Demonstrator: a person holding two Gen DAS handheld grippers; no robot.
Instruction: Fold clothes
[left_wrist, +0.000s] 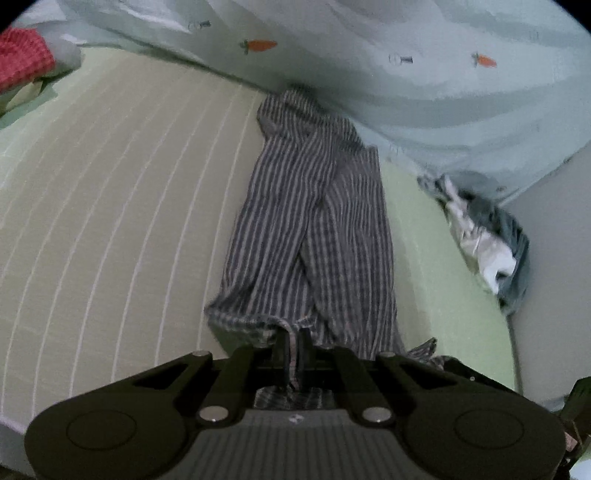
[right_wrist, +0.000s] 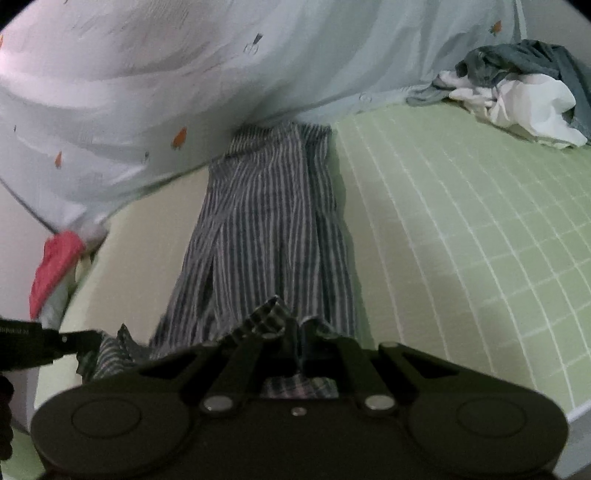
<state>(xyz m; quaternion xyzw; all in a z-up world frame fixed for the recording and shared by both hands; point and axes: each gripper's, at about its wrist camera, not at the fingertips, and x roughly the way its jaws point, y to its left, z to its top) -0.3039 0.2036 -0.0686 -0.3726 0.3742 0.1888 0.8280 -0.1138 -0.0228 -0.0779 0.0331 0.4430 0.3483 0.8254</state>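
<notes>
1. The striped garment (left_wrist: 314, 229), dark grey with pale stripes, lies stretched long and narrow on the bed. In the left wrist view it runs from the gripper at 6 o'clock up toward 12 o'clock, where its far end meets the edge of the quilt.
2. Its near edge is lifted off the sheet and gathered into both tools; the rest of it trails away in soft lengthwise folds.
3. The left gripper (left_wrist: 291, 354) has its jaws together, clamped on the bunched near hem of the striped garment, with cloth showing between and below the fingers.
4. The right gripper (right_wrist: 295, 332) is likewise closed on the same hem, a small peak of striped cloth standing up just above its fingers.
5. In the right wrist view the left tool's black tip shows at 9 o'clock, beside more of the striped hem.
6. The green bed sheet (right_wrist: 461, 221), marked with a pale grid of lines, lies under the garment.
7. A pale blue quilt (left_wrist: 406, 74) printed with small orange carrots is heaped along the far side, from 10 to 2 o'clock.
8. A crumpled pile of grey-blue and white clothes (right_wrist: 524, 88) sits at 2 o'clock in the right wrist view, well apart from the garment.
9. A red cloth (left_wrist: 22, 59) lies at 10 o'clock in the left wrist view.
</notes>
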